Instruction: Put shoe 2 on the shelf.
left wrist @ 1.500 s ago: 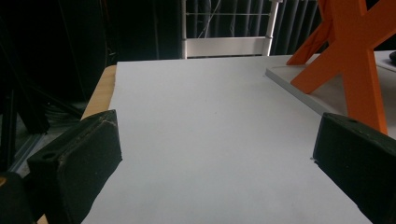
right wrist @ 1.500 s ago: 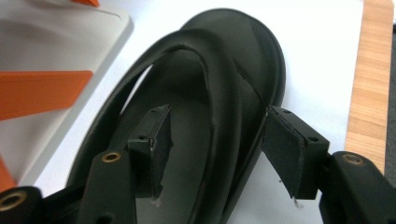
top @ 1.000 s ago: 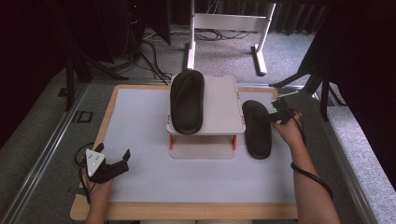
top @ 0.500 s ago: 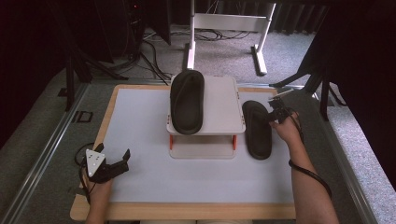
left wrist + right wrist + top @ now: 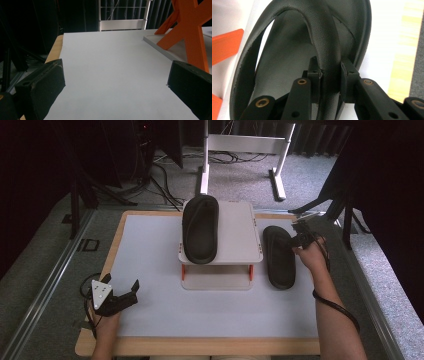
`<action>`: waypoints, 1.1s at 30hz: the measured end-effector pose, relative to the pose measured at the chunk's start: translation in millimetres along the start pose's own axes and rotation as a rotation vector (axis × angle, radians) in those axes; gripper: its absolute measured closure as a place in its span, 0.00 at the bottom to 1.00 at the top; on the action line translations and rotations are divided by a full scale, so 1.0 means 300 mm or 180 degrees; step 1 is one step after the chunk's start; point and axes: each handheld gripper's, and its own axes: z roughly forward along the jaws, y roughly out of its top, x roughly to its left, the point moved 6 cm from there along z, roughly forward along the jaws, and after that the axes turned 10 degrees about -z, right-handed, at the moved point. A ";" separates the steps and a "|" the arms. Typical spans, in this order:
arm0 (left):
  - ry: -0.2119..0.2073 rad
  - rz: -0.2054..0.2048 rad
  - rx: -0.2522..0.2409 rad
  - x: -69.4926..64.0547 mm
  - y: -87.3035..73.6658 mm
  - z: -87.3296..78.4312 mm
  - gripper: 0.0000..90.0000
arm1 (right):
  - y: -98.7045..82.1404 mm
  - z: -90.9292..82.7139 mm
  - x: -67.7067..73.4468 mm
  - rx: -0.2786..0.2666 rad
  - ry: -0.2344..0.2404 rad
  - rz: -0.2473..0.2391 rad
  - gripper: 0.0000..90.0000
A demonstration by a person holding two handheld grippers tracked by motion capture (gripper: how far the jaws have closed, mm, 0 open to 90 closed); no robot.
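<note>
A black slipper [image 5: 200, 227] lies on the white top of a small stand [image 5: 240, 245] with orange legs. A second black slipper [image 5: 279, 257] lies flat on the mat to the stand's right. My right gripper [image 5: 295, 240] reaches in from that slipper's right side at its far half. In the right gripper view, the right gripper [image 5: 331, 72] is shut on the slipper's strap [image 5: 324, 37], one pad on each side. My left gripper [image 5: 127, 292] rests near the table's front left corner. Its jaws stand open over bare mat [image 5: 115, 82], with nothing between them.
The white mat [image 5: 150, 250] covers a wooden-edged table. An orange X-shaped stand leg [image 5: 192, 32] is ahead and to the right of the left gripper. A white metal frame [image 5: 240, 145] stands on the floor beyond the table. Dark tripod legs [image 5: 340, 195] stand at the far right.
The right hand has edged slightly toward the slipper on the mat. The left gripper and both slippers have stayed where they were.
</note>
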 end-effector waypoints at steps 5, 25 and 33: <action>-0.0005 -0.0012 -0.0002 0.000 0.000 0.000 0.01 | 0.010 -0.047 -0.001 -0.0059 -0.0007 0.0090 0.83; -0.0039 -0.0018 0.0003 -0.002 0.000 0.000 0.01 | 0.081 -0.263 0.026 -0.0212 -0.0056 0.0134 0.83; -0.0056 -0.0024 0.0012 -0.002 0.000 0.000 0.01 | 0.133 -0.370 0.059 -0.0253 -0.0011 0.0263 0.84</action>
